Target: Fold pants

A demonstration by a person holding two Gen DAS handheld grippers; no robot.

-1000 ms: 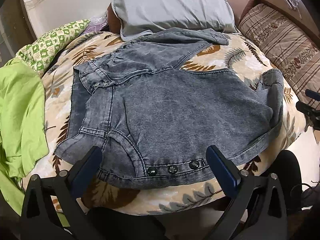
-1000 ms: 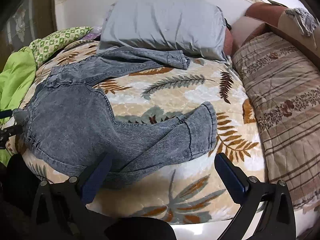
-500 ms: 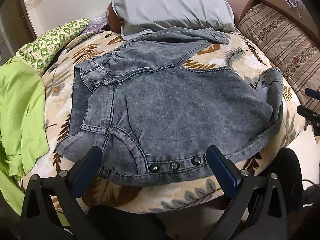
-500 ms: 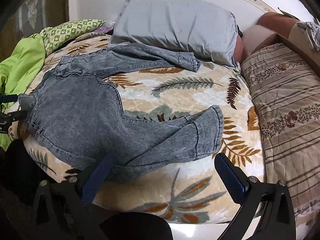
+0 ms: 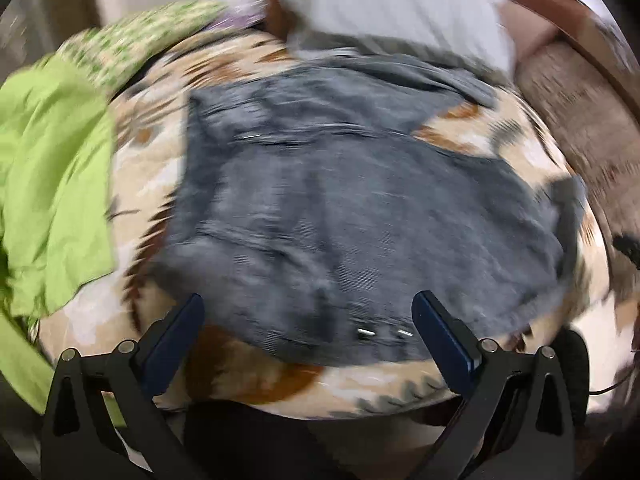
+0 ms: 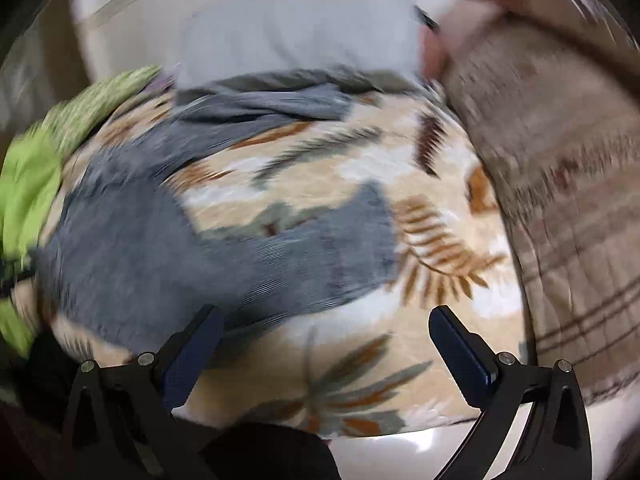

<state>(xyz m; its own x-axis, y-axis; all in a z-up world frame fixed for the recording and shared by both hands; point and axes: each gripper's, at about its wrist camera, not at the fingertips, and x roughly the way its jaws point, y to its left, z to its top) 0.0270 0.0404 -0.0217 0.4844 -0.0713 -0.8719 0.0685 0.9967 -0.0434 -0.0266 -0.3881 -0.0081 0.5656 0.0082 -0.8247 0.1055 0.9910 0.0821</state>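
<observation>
Grey-blue denim pants (image 5: 360, 208) lie spread on a leaf-patterned bedspread (image 5: 248, 368), waistband with metal buttons toward the near edge. My left gripper (image 5: 308, 320) is open just short of that waistband, holding nothing. In the right wrist view the pants (image 6: 168, 256) stretch from the left, one leg cuff (image 6: 360, 232) lying mid-bed and the other leg reaching to the pillow. My right gripper (image 6: 326, 330) is open over the bedspread (image 6: 360, 360) near the cuff, empty. Both views are motion-blurred.
A grey pillow (image 5: 400, 8) lies at the head of the bed. A lime-green cloth (image 5: 52, 184) and a green patterned pillow (image 5: 140, 28) are at the left. A brown striped quilt (image 6: 560, 168) runs along the right side. The near bed edge drops to the floor.
Both cameras have swung quickly and the views are now blurred. The left gripper has shifted left and back along the waistband; the right one has moved rightward. The pants lie as before.
</observation>
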